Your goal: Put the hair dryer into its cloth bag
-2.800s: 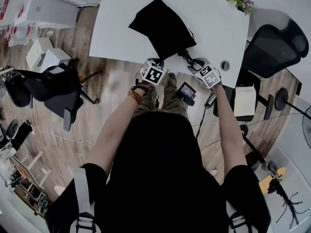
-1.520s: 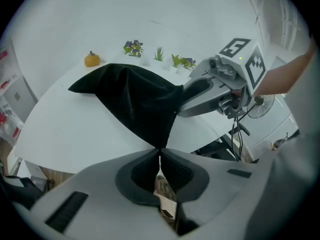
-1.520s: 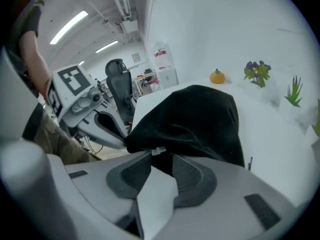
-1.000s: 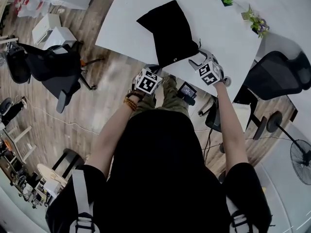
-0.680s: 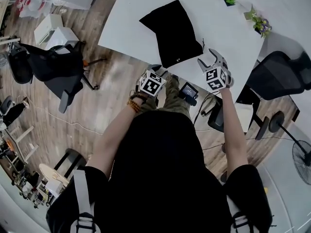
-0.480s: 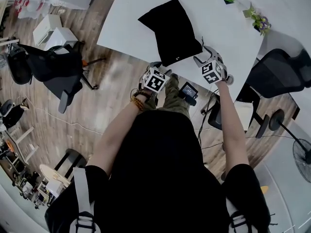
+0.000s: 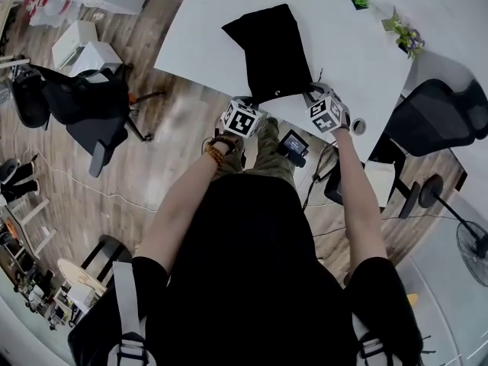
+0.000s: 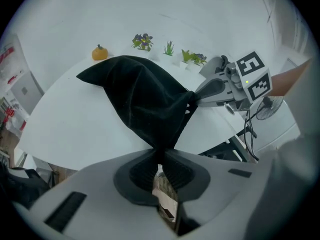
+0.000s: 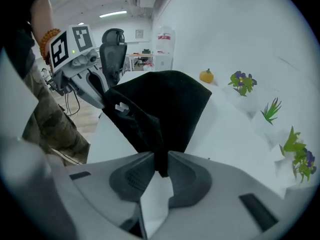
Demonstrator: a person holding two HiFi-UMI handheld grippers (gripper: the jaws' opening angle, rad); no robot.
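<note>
- Right gripper (image 9: 161, 165) has dropped from its raised spot right of the bag (image 7: 271, 48) onto the bag's near right corner. Left gripper (image 8: 159, 156) sits at the near left corner, as before.
- Both sets of jaws have just been closing, and each is now clamped on a pinch of black cloth at the near edge.
- Bag lies on the white table (image 7: 198, 44), its gripped edge towards the person.
- Hair dryer isn't visible in any view. Bag looks bulky, so it's probably already inside, but I can't confirm that.
- Two-corner grip is likely for lifting the bag so the contents settle, or for pulling the mouth shut.
</note>
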